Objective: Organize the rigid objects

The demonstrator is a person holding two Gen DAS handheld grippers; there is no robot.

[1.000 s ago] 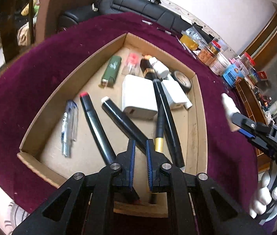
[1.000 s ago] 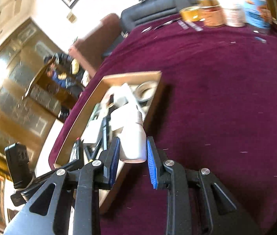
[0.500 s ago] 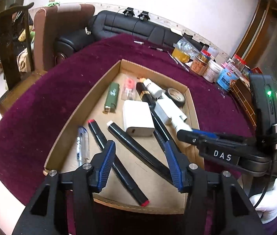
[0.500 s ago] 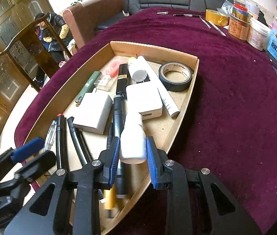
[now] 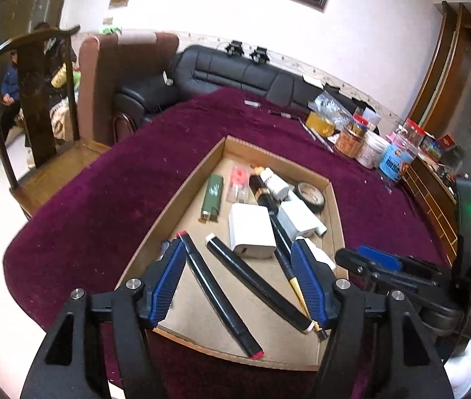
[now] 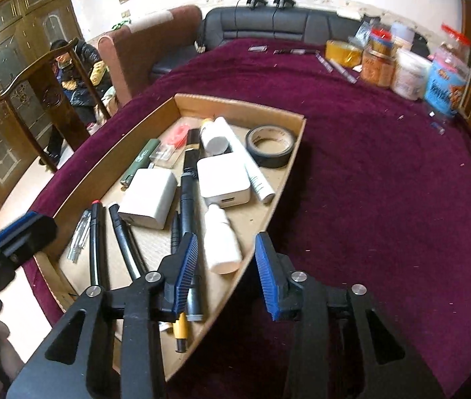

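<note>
A shallow cardboard tray [image 5: 334, 219] [image 6: 282, 193] on a maroon tablecloth holds black markers [image 5: 215, 292], two white chargers [image 5: 250, 229], a green lighter [image 5: 212, 196], a black tape roll [image 6: 270, 144], a white tube and a clear pen. A small white bottle [image 6: 220, 237] lies in the tray near its right wall, just ahead of my right gripper [image 6: 225, 266], which is open and empty. My left gripper [image 5: 240, 279] is open and empty above the tray's near end. The right gripper also shows at the right of the left wrist view [image 5: 375, 259].
Jars and tubs [image 6: 401, 66] and a yellow tape roll [image 6: 342, 53] stand at the table's far right edge. A black sofa [image 5: 235, 73], a brown armchair [image 5: 119, 76] and a wooden chair [image 5: 36, 99] stand beyond the table. A person sits at far left.
My right gripper opened and let go of the white bottle, which now lies in the tray. My left gripper opened from shut and pulled back and up.
</note>
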